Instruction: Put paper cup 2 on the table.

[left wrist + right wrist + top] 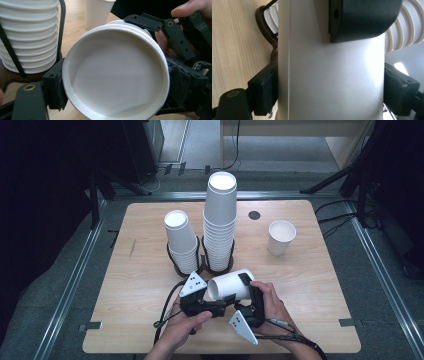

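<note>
- Your right gripper point(243, 292) is nearest the lens in its own view: its pads press both sides of the paper cup point(231, 284), pinching its wall.
- Your left gripper point(212, 306) sits at the cup's open mouth. In the left gripper view its pads bracket the rim point(75, 97); the near pad touches, but whether it truly squeezes is hard to judge.
- The cup lies on its side above the desk point(130, 295), between your two hands, long axis running roughly left to right, mouth toward your left hand.
- The coming move likely turns on that axis: a second rim edge point(130, 23) shows behind the front one, so nested cups probably part along it, left pulling from right.
- Beyond stand the short stack point(181, 241) and tall stack point(220, 220) in their holder; a lone upright cup point(280, 237) stands well apart at right.
- The cup's base is hidden behind the right gripper.
</note>
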Available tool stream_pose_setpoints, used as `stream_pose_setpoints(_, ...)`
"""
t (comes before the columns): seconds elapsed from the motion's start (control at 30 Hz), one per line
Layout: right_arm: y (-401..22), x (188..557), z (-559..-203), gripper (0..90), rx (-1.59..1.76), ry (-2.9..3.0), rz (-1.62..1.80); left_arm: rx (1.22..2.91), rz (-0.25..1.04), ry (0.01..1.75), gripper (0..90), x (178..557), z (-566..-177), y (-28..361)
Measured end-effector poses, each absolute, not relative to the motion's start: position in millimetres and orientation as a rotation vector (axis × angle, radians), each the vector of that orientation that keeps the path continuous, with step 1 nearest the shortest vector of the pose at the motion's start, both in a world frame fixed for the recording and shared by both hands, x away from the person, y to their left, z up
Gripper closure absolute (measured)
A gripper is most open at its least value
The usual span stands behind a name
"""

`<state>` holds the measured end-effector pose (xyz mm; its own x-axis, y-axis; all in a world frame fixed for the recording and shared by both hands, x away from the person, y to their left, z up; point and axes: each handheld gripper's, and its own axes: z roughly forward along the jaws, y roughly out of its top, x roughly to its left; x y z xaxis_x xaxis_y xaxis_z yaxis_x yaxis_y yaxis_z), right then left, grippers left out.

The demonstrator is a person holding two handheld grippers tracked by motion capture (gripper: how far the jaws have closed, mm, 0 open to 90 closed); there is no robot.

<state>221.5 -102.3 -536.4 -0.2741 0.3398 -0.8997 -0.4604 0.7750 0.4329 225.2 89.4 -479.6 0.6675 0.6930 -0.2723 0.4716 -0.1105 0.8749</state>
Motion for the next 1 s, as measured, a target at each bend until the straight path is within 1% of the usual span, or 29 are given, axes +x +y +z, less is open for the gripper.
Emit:
stream_pose_setpoints(0.17,-102.8,222.1,-536.7,14.2,-0.080,1.677,0.780,1.766,0.282,0.916,18.9,221.7,-478.3,87.6)
stream_pose_setpoints(0.37,-104.5,223.9,-536.8,13.6,-0.070,1.674,0.784,1.785,0.297,0.882,22.0,220.1,-477.6,87.3)
stream_pose_setpoints(0.9,-105.5,224.7,-533.6,9.9,-0.008,1.718,0.863,1.777,0.312,0.870,23.8,220.4,-476.1,91.2)
stream_pose_setpoints(1.0,-105.7,225.0,-532.4,7.3,0.002,1.718,0.861,1.757,0.319,0.889,23.9,221.6,-475.7,94.7)
